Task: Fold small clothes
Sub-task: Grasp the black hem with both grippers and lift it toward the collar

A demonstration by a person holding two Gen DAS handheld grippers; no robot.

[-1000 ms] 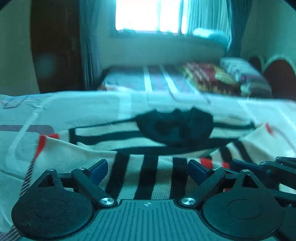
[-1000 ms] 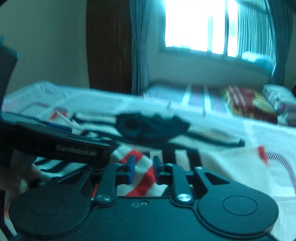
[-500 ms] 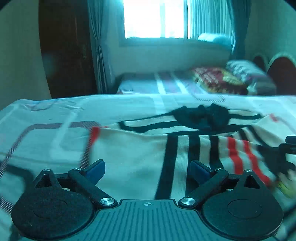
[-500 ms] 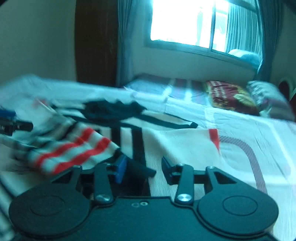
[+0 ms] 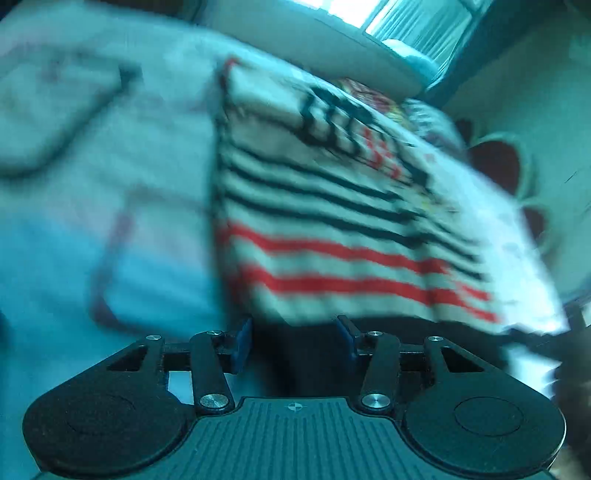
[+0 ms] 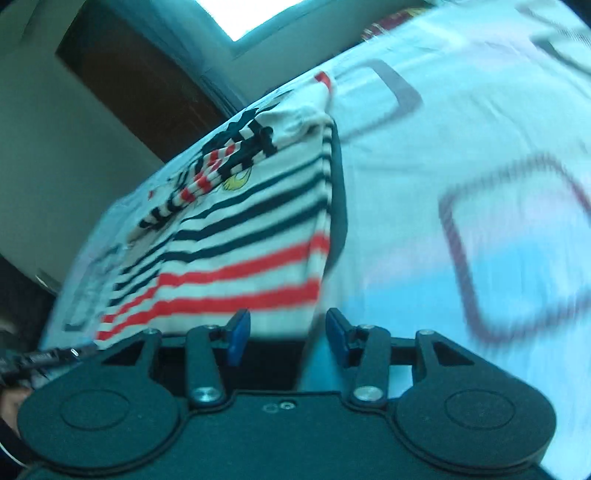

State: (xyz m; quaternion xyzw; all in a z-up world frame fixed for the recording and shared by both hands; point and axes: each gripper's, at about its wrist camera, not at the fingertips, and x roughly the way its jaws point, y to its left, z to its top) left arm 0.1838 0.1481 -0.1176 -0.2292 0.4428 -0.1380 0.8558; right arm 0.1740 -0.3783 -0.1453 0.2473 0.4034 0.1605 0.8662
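A cream top with black and red stripes lies flat on the bed, hem toward me. A striped sleeve lies folded across its chest. My left gripper hovers at the hem's left corner. Its jaws are closing, and the dark hem runs between the blue pads without either pad pressing it. My right gripper is at the hem's right corner with its jaws opening. The hem's end sits between those pads, loose. The same top fills the left half of the right wrist view. Both views are motion-blurred.
The bed sheet is pale with maroon rectangle outlines and spreads wide on both sides of the top. A dark wooden door and a bright window stand behind. A headboard is at the far right.
Both grippers swung apart from the top's middle to its hem corners, and both views rolled. The right gripper let go of the striped sleeve, which now lies across the chest. The left jaws narrowed.
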